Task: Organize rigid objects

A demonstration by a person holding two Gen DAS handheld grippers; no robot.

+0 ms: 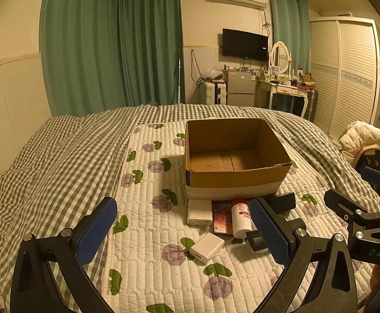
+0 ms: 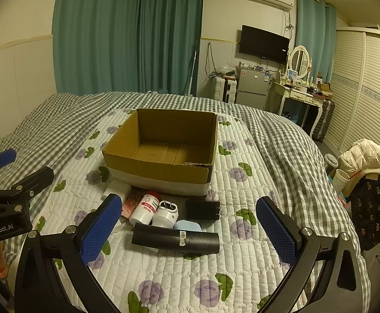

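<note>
Quilted bed (image 2: 242,268), cardboard box (image 2: 163,172) mid-mat, both claws agape.

Left gripper (image 1: 183,230) jaws spread wide, holding nothing; right gripper (image 2: 187,230) likewise, level beside it

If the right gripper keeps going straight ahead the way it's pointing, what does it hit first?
Probably the black cylinder lying crosswise on the quilt between the right gripper fingers' line, with the white bottle and cardboard box beyond. Depth is uncertain.
</note>
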